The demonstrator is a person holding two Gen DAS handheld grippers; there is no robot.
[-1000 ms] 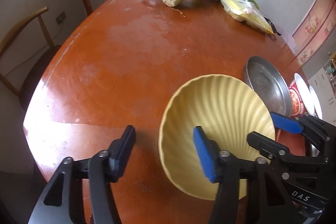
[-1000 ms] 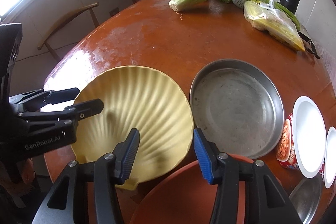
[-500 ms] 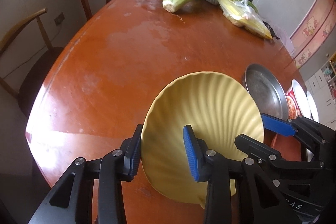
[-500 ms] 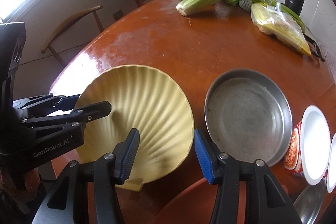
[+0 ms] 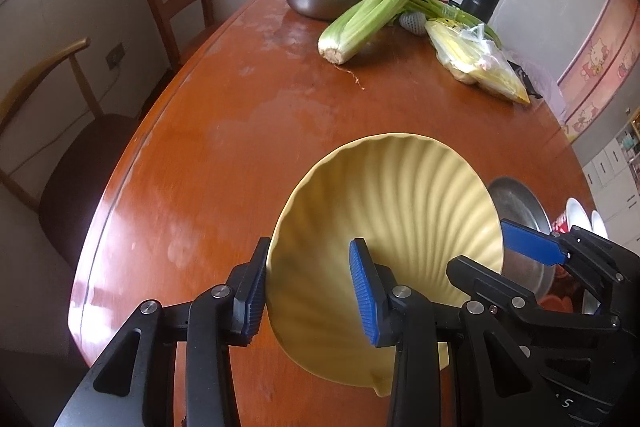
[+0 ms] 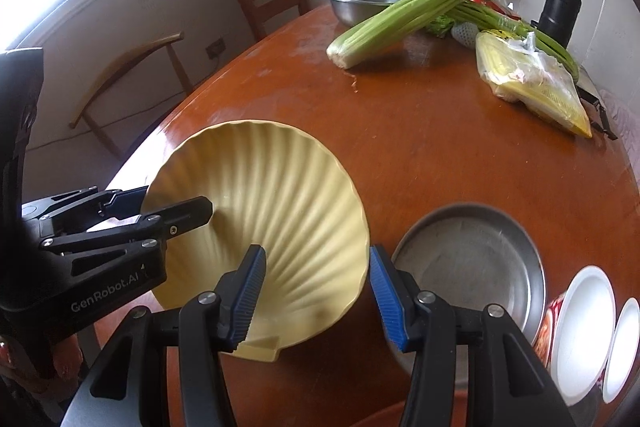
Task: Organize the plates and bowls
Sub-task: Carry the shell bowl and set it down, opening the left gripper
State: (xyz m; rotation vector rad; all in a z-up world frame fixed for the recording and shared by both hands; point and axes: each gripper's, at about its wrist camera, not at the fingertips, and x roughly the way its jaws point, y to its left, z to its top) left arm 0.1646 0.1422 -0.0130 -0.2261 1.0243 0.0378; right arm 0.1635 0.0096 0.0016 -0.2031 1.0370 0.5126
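The left gripper (image 5: 308, 287) straddles the near rim of the yellow shell-shaped bowl (image 5: 396, 223), one pad touching outside and one inside; whether it truly pinches, I cannot tell. The right gripper (image 6: 316, 291) is spread wide across the bowl's opposite edge. Just right of that tool lies a steel pan (image 6: 472, 263), then white dishes (image 6: 584, 335). Far ahead on the wooden table (image 6: 440, 155) lie celery (image 6: 404, 17) and a steel basin (image 6: 364, 1).

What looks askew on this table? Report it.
The yellow shell plate stands out: it is tipped steeply instead of lying flat, with the left tool and right tool each straddling its rim. Nothing looks spilled or broken.
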